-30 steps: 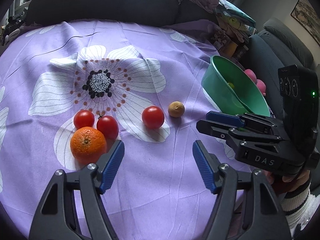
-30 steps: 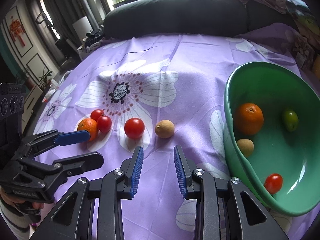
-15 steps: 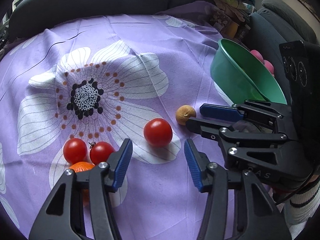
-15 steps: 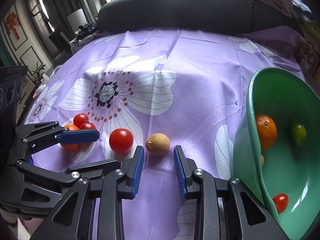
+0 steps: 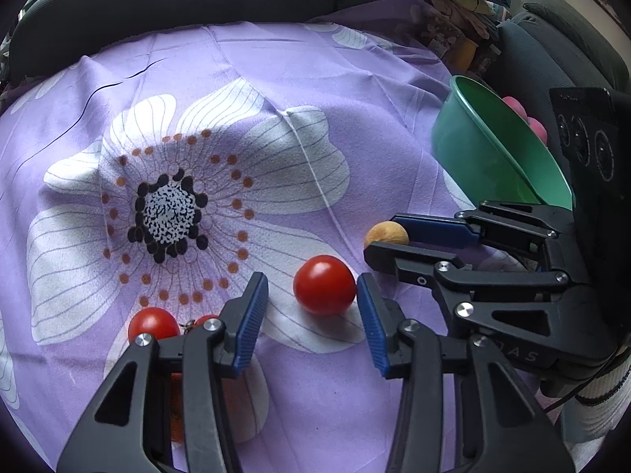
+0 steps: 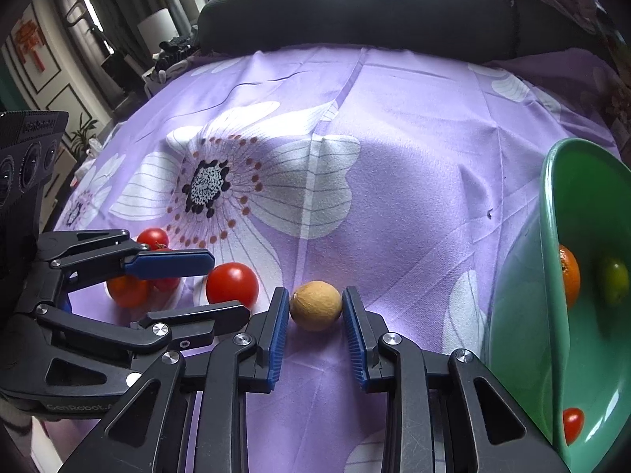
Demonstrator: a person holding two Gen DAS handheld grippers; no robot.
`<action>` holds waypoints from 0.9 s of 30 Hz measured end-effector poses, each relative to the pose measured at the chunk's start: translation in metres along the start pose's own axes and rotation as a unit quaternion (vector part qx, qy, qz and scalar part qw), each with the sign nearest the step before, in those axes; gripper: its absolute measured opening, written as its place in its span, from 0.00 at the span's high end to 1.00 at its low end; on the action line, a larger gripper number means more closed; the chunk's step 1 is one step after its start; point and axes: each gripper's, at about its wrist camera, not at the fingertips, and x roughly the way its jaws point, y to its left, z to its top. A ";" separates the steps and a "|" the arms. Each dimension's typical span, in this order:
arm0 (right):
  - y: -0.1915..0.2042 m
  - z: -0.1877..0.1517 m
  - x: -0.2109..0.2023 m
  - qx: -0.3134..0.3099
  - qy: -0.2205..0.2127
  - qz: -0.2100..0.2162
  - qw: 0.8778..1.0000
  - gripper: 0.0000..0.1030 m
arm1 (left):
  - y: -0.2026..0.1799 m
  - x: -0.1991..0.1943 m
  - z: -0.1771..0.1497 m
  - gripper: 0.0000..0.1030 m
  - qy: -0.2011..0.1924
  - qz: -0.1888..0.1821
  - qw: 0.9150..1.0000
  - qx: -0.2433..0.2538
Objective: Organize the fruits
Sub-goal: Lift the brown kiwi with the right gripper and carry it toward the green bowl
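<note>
While a soft lilac cloth printed with big white, dark-centred flowers (image 5: 315, 118) fills most of both frames, creased in long folds, a smooth green plastic bowl (image 6: 552, 236) stands tilted at the right edge of the right wrist view. Inside it lie a dimpled orange (image 6: 570, 276), a glossy green round fruit (image 6: 613, 280) and a small red tomato (image 6: 572, 423) at the lower right.

The black angular left gripper (image 5: 311, 307), with ribbed blue pads, sits at lower centre of its own view, jaws spread wide on either side of a shiny round red tomato (image 5: 324, 285); the right pad is just beside the skin, the left one apart from it. The matching right gripper (image 6: 315, 315) stands at lower centre of its view, jaws fairly narrow, bracketing a matte tan round fruit (image 6: 315, 305); whether the pads touch it I cannot tell.

At the lower left of the left wrist view a smaller red tomato (image 5: 153, 325) rests on the cloth, with a second tomato (image 5: 205, 320) just beside it, mostly hidden by the finger.
</note>
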 end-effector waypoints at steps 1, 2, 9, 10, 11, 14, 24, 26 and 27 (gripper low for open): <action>-0.001 0.000 -0.001 0.002 -0.002 0.002 1.000 0.70 | 0.000 0.001 0.001 0.56 0.001 0.001 1.000 -0.001; -0.002 0.000 -0.002 0.005 -0.004 0.005 1.000 0.70 | -0.001 0.002 0.002 0.56 0.001 -0.001 1.000 -0.001; -0.008 -0.007 -0.011 0.019 -0.017 -0.003 1.000 0.71 | -0.007 0.007 0.003 0.60 0.006 -0.001 1.000 0.009; -0.009 -0.009 -0.012 0.020 -0.017 0.000 1.000 0.71 | -0.007 0.008 0.004 0.62 0.006 0.002 1.000 0.009; -0.009 -0.011 -0.012 0.022 -0.015 0.008 1.000 0.71 | -0.007 0.008 0.004 0.63 0.006 0.001 1.000 0.007; -0.008 -0.017 -0.015 0.021 -0.015 0.007 1.000 0.71 | -0.010 0.010 0.005 0.67 0.005 0.008 1.000 0.010; -0.009 -0.030 -0.027 0.028 -0.025 0.025 0.999 0.71 | -0.024 0.010 0.001 0.69 0.005 0.033 0.999 0.030; -0.008 -0.034 -0.031 0.030 -0.027 0.026 0.999 0.71 | -0.028 0.007 -0.001 0.69 0.001 0.032 0.999 0.032; -0.008 -0.035 -0.033 0.030 -0.028 0.028 0.999 0.71 | -0.029 0.005 -0.002 0.69 0.000 0.032 0.999 0.030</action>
